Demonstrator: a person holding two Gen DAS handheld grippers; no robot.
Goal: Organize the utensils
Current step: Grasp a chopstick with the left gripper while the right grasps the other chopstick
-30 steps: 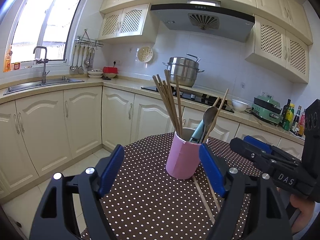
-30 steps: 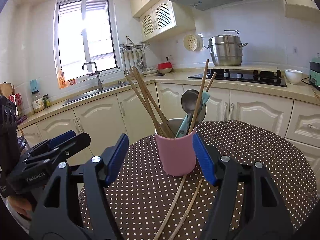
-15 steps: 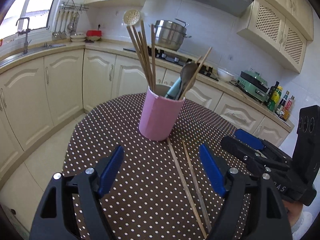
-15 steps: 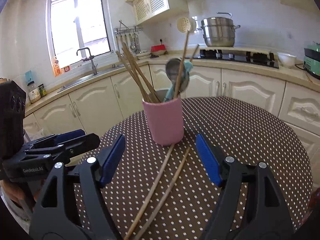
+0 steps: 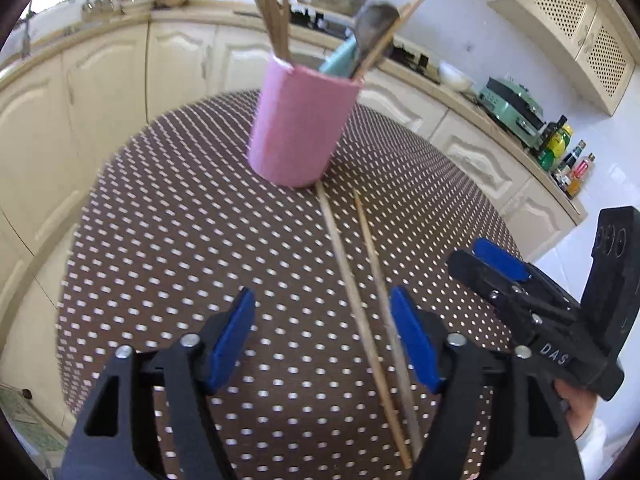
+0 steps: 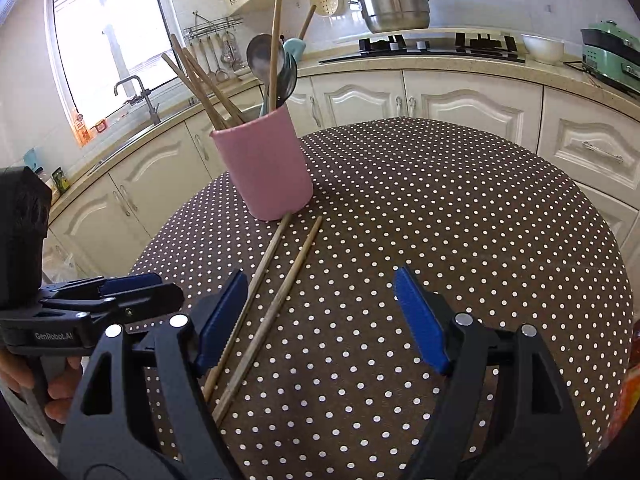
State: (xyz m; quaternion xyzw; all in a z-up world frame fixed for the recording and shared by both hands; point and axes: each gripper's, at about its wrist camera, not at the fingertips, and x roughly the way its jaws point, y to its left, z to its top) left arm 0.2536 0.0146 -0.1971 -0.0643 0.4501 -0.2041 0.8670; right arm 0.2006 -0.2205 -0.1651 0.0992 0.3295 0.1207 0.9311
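- Left tool (image 5: 322, 338): wide open above the table (image 5: 168, 240), holding nothing, blue pads apart.
- Also in the right wrist view at the far left (image 6: 160, 292), low over the table edge; whether open or closed cannot be told from there.
- Pink cup (image 5: 302, 128): upright on the dotted cloth, toward the far side of the table, crammed with chopsticks (image 5: 272, 4), a metal spoon (image 5: 374, 20) and a teal utensil (image 5: 340, 58).
- Two loose chopsticks (image 5: 352, 280): flat on the table, side by side, far tip of one touching the cup base, near ends running beside the left tool's right finger (image 5: 412, 344).
- Right tool (image 6: 318, 320): wide open, empty, hovering over the table; loose chopsticks passing just beside its left pad (image 6: 220, 316).
- From the left wrist view, seen at the right edge (image 5: 492, 268).
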